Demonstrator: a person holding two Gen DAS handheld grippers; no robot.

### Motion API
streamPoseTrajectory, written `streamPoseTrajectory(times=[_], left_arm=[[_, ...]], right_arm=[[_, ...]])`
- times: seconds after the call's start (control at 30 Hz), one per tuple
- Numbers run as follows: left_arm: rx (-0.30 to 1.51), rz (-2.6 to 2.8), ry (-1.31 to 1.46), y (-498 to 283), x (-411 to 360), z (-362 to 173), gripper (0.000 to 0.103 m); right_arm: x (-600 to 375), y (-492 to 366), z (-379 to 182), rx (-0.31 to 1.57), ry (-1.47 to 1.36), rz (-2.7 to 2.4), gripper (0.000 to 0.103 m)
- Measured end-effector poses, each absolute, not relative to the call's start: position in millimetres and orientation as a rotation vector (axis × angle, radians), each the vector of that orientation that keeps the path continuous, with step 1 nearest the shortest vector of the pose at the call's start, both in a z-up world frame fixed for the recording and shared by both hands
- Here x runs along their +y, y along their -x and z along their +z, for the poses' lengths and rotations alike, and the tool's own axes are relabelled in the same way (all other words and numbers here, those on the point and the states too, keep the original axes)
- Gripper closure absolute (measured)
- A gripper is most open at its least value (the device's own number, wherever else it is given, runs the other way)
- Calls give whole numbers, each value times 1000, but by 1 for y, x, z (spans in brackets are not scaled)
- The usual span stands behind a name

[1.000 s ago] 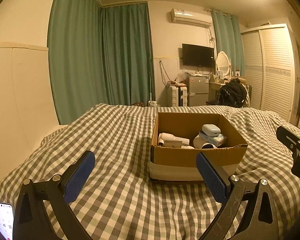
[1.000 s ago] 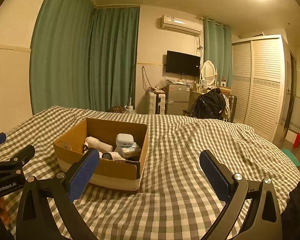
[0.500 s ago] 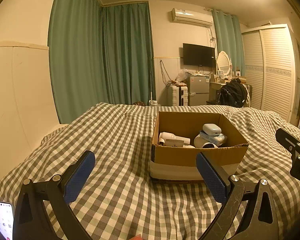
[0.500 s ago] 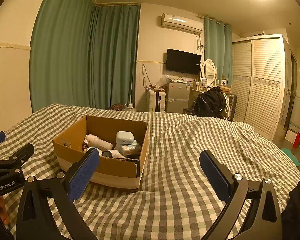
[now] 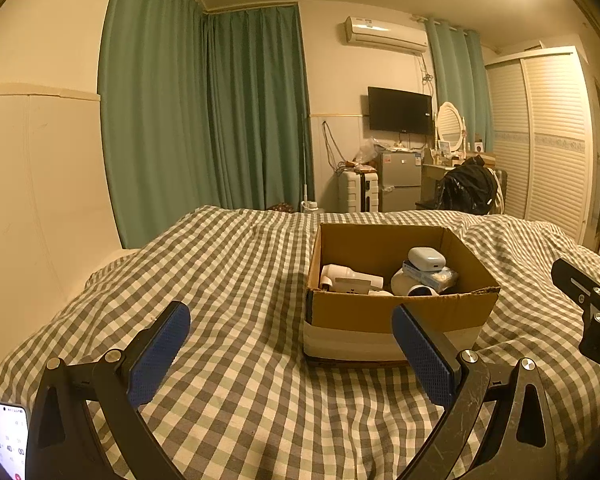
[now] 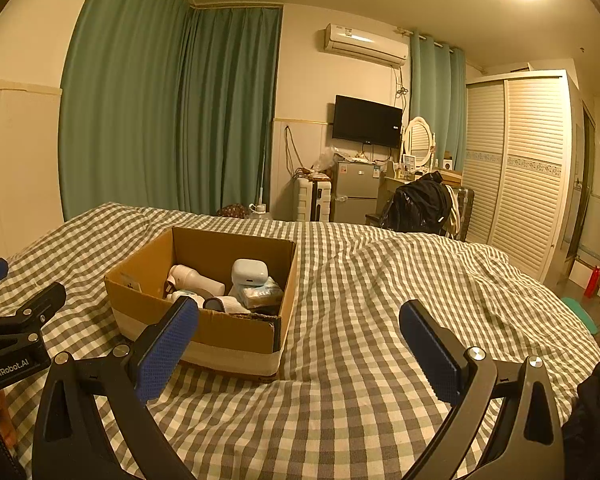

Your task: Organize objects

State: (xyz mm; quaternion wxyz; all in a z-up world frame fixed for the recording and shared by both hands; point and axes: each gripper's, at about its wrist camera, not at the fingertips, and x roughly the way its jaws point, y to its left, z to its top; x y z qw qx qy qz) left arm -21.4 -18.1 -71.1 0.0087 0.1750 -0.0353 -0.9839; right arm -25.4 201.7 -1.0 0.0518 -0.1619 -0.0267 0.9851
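Note:
An open cardboard box sits on the checked bed cover; it also shows in the right wrist view. Inside lie a white bottle, a white case on a tissue pack, and a round white device. The same case and bottle show in the right wrist view. My left gripper is open and empty, short of the box. My right gripper is open and empty, to the box's right front.
A phone lies at the lower left. Beyond the bed stand green curtains, a suitcase, a small fridge, a chair with a black bag and a louvred wardrobe.
Both views have crept slightly; the box sits a little nearer in the right wrist view. Both grippers stay open and empty.

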Motion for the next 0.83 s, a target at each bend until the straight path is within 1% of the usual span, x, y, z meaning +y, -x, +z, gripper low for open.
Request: streamPoseTrajectory(times=[0.53,0.83], left_arm=[[-120,-3081,-549,22,-17,-72,0],[-81,-3059,-533,21,-23,-73,0]], right_arm=[[202,27,-2,-84,503,2995,2],[202,28,-4,-83,511,2993,2]])
